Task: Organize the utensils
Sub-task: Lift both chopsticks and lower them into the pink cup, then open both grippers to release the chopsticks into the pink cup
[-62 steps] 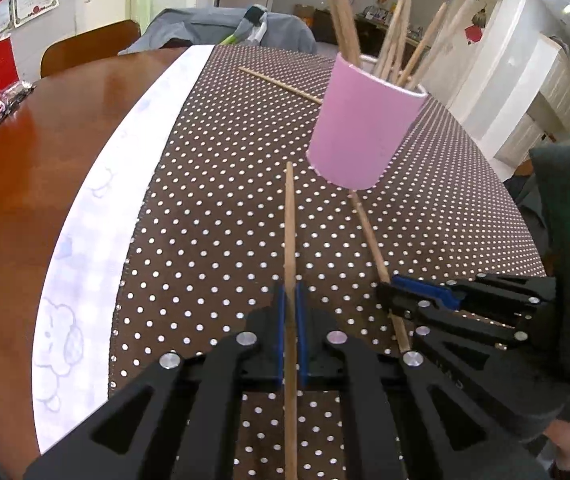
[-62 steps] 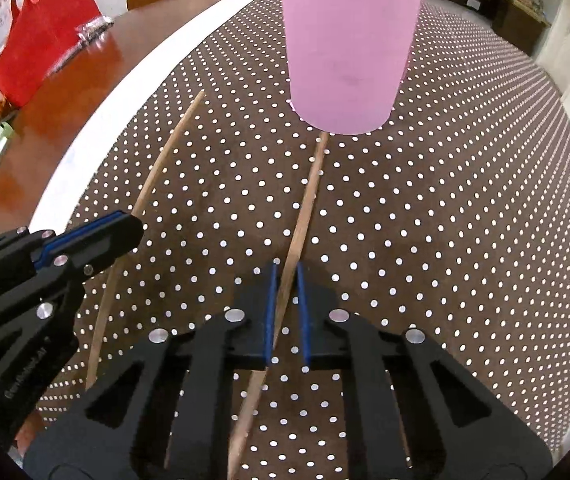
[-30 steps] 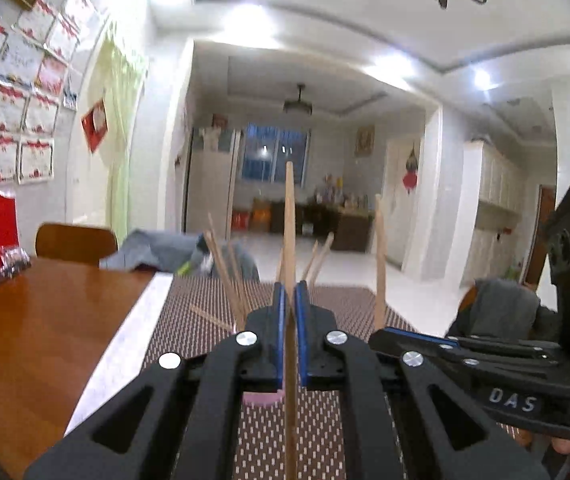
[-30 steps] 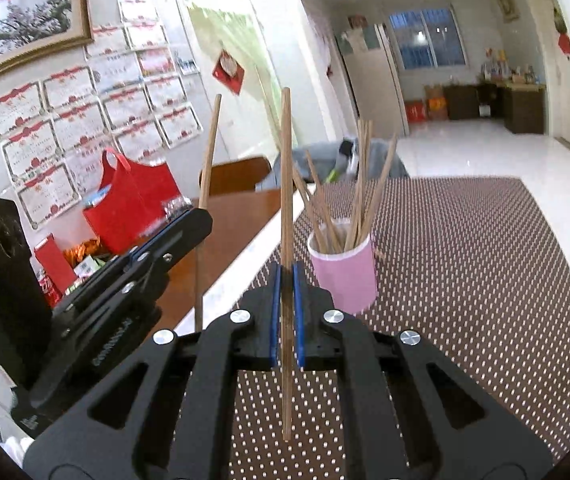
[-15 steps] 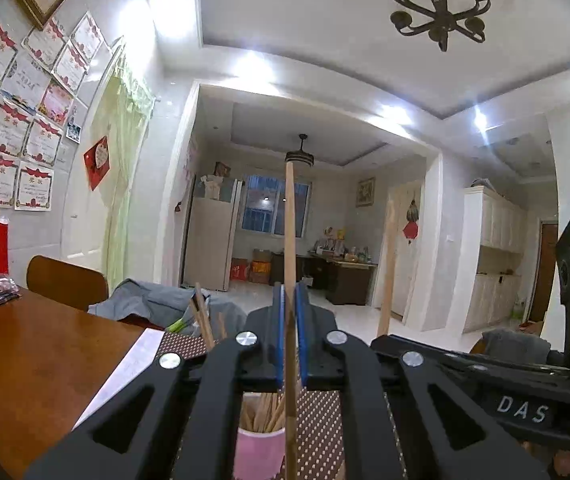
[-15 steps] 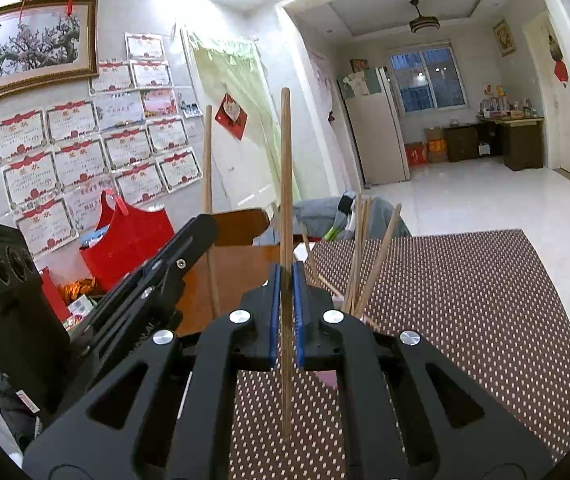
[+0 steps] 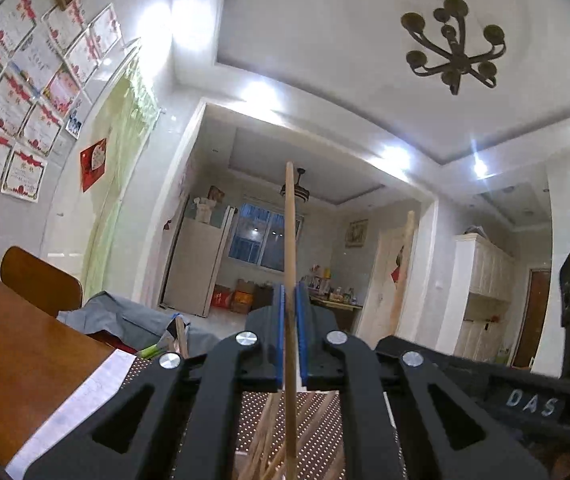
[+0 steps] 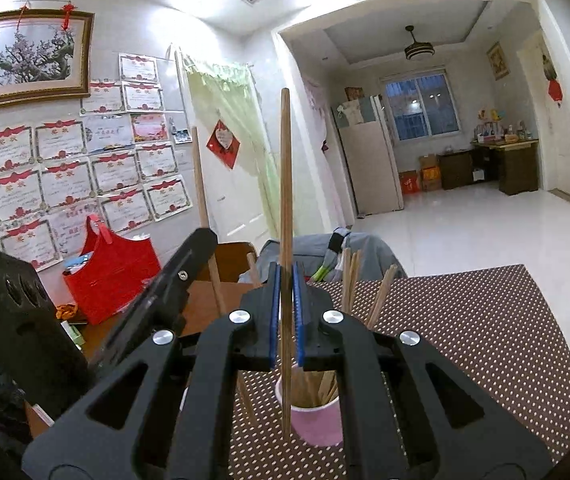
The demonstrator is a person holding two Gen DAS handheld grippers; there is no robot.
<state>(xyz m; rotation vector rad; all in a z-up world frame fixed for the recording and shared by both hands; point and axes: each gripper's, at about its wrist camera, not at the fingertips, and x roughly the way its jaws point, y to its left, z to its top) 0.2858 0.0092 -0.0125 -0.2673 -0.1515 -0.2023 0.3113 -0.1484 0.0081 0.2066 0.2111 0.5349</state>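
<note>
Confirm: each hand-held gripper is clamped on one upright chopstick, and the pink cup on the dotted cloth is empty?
Not quite. The pink cup is not empty: the right wrist view shows several chopsticks standing in it. The rest holds: the left hand-held gripper and right hand-held gripper are each clamped on one upright chopstick.

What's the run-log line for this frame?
left gripper: shut on chopstick, upright | right gripper: shut on chopstick, upright | pink cup: on dotted cloth, holds sticks | step: insert pending
</note>
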